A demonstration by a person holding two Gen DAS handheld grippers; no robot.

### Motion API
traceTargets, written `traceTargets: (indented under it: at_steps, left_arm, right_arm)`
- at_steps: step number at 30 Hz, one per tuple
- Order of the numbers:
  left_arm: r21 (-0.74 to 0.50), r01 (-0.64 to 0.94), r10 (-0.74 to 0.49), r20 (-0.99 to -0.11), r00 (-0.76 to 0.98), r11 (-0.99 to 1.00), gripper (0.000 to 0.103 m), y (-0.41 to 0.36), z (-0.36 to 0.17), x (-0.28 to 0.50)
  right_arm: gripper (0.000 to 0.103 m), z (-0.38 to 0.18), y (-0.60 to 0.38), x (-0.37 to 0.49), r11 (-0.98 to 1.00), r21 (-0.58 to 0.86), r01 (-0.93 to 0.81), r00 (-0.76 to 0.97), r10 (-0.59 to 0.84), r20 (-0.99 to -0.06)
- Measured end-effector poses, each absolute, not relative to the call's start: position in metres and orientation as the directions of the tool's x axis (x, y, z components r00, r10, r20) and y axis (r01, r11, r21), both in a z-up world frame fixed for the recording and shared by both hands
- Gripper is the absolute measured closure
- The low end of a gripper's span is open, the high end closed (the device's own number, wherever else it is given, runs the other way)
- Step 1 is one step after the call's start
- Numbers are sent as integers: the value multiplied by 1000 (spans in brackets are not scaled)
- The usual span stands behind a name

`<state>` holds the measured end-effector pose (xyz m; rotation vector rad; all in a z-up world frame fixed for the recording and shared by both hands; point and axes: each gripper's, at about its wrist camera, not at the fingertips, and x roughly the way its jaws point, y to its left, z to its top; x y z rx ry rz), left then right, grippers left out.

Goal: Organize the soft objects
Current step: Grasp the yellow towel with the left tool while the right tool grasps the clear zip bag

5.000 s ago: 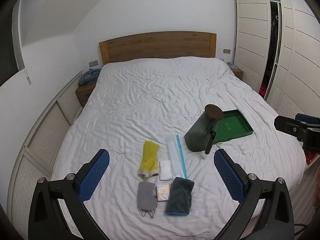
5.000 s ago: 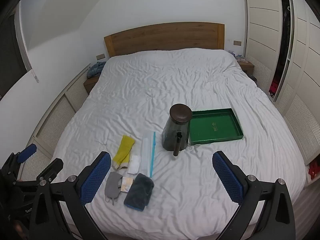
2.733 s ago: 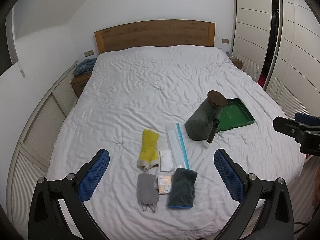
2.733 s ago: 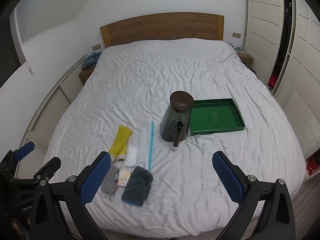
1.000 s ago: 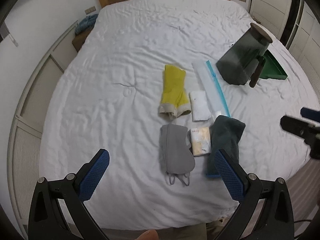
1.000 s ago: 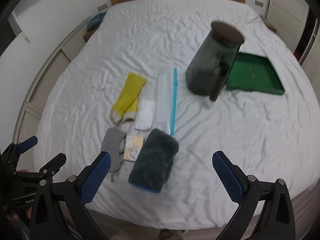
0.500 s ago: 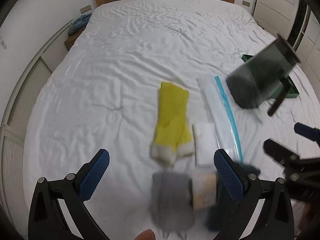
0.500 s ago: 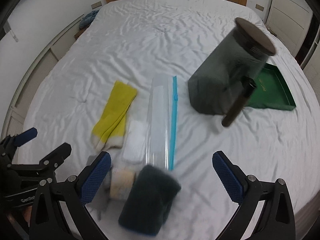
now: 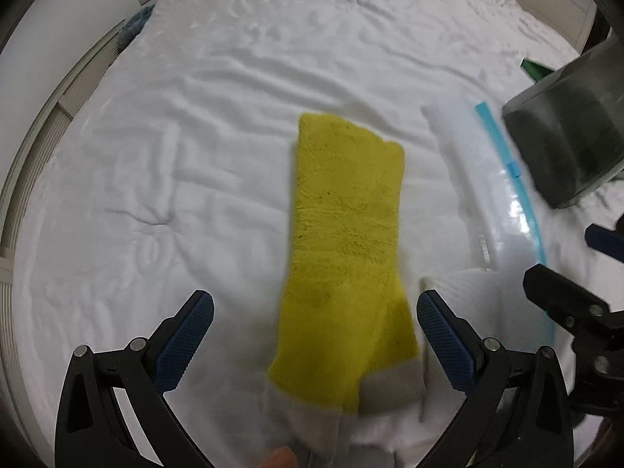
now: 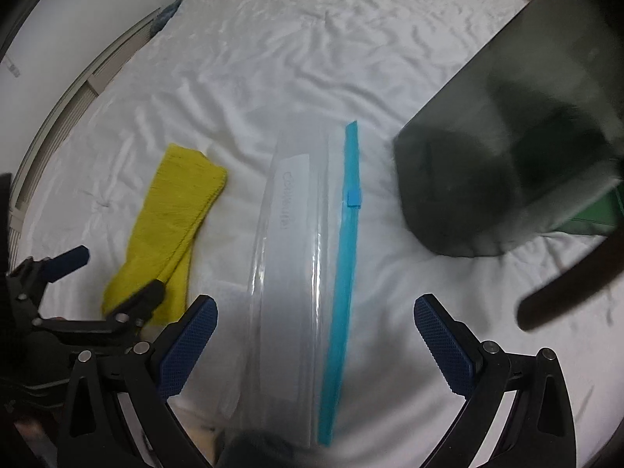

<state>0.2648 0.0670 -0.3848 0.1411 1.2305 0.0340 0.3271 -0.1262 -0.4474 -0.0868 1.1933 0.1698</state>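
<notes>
A pair of yellow socks with grey cuffs point(image 9: 345, 241) lies flat on the white bed. My left gripper point(image 9: 312, 335) is open just above the cuff end, one finger on each side. A clear zip bag with a blue slider strip point(image 10: 300, 257) lies to the right of the socks point(image 10: 171, 218). My right gripper point(image 10: 314, 335) is open over the bag's near end. A folded white cloth point(image 9: 468, 292) lies between the socks and the bag point(image 9: 499, 187). The left gripper point(image 10: 74, 292) shows at the left of the right wrist view.
A dark translucent lidded container with a handle point(image 10: 507, 148) stands right of the bag, also seen in the left wrist view point(image 9: 569, 132). A green tray point(image 10: 596, 210) sits behind it. A dark cloth point(image 10: 253, 448) lies at the bottom edge. The white bed point(image 9: 195, 117) stretches away.
Both grippers have dropped closer to the bed and moved forward. The left now straddles the yellow socks and the right sits over the zip bag. Both stay open.
</notes>
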Motion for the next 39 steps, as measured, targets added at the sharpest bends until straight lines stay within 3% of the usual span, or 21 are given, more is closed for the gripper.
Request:
traceTargets:
  at_steps: [10, 20, 26, 34, 36, 39]
  left_arm:
    - [171, 59, 146, -943, 298, 984, 1, 68, -410, 298]
    - [135, 102, 106, -962, 250, 986, 1, 82, -423, 317]
    - [139, 147, 99, -963, 250, 979, 1, 84, -426, 328]
    - [138, 143, 99, -963, 250, 980, 2, 79, -426, 338]
    - [137, 146, 97, -962, 254, 980, 7, 75, -427, 335]
    - [123, 166, 79, -964, 254, 978, 23, 71, -425, 333]
  right_arm:
    - [0, -477, -117, 359, 980, 38, -196, 327, 102, -939]
    - [1, -516, -110, 380, 985, 59, -160, 256, 99, -962]
    - [6, -530, -108, 383, 987, 52, -151, 246, 88, -965]
    - [38, -538, -106, 375, 984, 5, -176, 263, 52, -963]
    - [45, -535, -106, 372, 984, 3, -180, 271, 52, -961]
    - [60, -532, -102, 369, 981, -6, -194, 280, 50, -959]
